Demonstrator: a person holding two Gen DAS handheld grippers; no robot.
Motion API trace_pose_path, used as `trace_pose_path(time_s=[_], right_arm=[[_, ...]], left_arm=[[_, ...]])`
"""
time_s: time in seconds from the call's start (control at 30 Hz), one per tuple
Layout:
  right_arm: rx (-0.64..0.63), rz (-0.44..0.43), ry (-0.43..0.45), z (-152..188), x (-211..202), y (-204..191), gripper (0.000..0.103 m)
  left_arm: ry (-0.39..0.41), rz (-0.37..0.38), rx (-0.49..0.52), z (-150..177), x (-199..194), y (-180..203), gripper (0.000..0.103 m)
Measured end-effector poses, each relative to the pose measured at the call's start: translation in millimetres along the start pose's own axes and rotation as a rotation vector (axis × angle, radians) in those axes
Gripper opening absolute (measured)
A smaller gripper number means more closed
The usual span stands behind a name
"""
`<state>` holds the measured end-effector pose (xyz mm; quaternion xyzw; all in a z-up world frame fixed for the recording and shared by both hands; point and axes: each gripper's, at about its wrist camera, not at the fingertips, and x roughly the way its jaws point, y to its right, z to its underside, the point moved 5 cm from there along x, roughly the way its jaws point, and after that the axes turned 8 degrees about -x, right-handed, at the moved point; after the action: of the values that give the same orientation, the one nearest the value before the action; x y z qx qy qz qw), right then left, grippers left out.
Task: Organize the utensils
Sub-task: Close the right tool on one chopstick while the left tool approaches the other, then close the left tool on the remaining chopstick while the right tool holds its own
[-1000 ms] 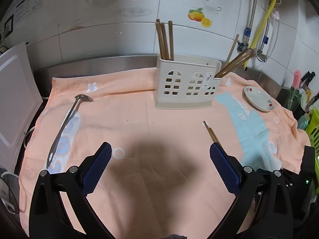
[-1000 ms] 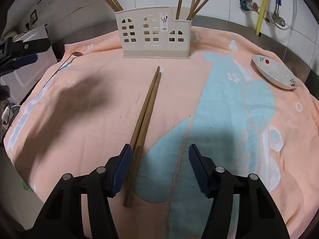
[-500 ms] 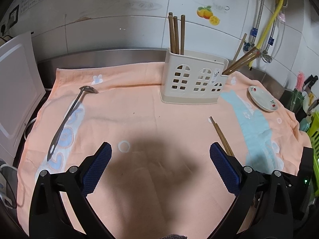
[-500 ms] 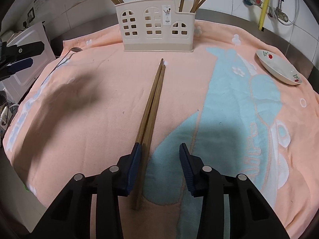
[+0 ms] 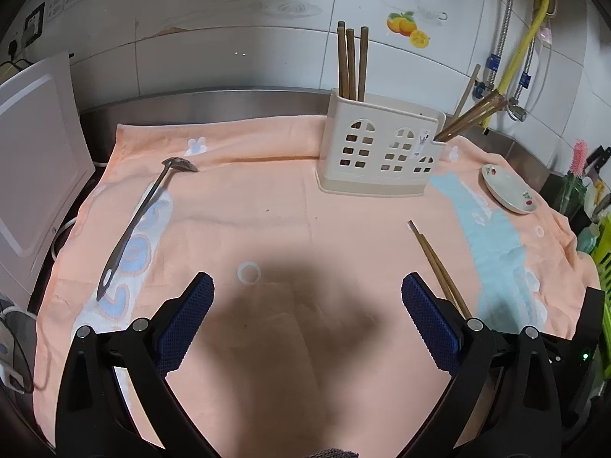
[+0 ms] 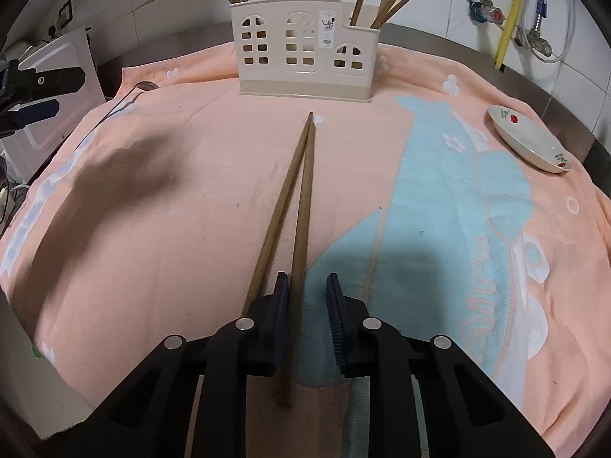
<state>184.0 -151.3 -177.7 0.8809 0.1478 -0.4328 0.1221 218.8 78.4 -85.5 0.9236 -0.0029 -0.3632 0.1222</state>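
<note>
Two brown chopsticks (image 6: 301,191) lie on the peach towel (image 6: 172,191), their tips meeting towards the cream utensil holder (image 6: 305,57). My right gripper (image 6: 307,294) is low over their near ends and its jaws are closing. The right-hand chopstick lies between the pads against the left one, with a gap to the right pad; the other chopstick runs outside the left finger. My left gripper (image 5: 307,297) hangs wide open over bare towel, holding nothing. A metal slotted ladle (image 5: 141,217) lies to its left. The holder (image 5: 378,156) has chopsticks standing in both ends.
A small white dish (image 6: 530,141) with a red print sits on the towel at the right. A white board (image 5: 34,175) leans at the left edge. Tiled wall and pipes (image 5: 530,38) stand behind the holder.
The right gripper's jaws have narrowed from wide apart to a small gap, and one chopstick now lies between them. The left gripper stays open and about where it was.
</note>
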Motion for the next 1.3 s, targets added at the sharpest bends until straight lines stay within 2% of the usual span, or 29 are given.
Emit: trace_pose_path(time_s=[0.37,0.47,0.57,0.97,1.13,1.23,1.3], right_arm=[[-0.048,0.009,0.035,-1.6,2.7,-5.5,0.013],[-0.045,0.004,0.038,-0.8,1.7,-2.3,0.007],[-0.037,-0.004,0.042,0.1,-1.0,1.1,0.007],[-0.004,-0.028,0.086,8.0,-31.3,30.2,0.007],[0.001,-0.049,0.092,14.6,-38.3,41.2,0.007],[0.006,-0.059,0.1,18.6,-41.5,45.4,0.007],[0.016,-0.074,0.103,20.9,-43.5,49.1,0.007]], left_arm=[[-0.018,-0.001,0.016,7.1,4.2,6.3,0.097],[-0.022,0.002,0.024,9.3,4.2,9.9,0.097],[-0.031,0.006,0.039,14.3,5.0,15.1,0.097],[-0.07,0.055,0.116,56.1,4.7,69.7,0.096],[-0.107,0.107,0.133,79.1,8.0,99.0,0.078],[-0.134,0.135,0.122,89.8,12.5,112.1,0.071],[-0.152,0.155,0.117,96.1,16.7,121.4,0.058]])
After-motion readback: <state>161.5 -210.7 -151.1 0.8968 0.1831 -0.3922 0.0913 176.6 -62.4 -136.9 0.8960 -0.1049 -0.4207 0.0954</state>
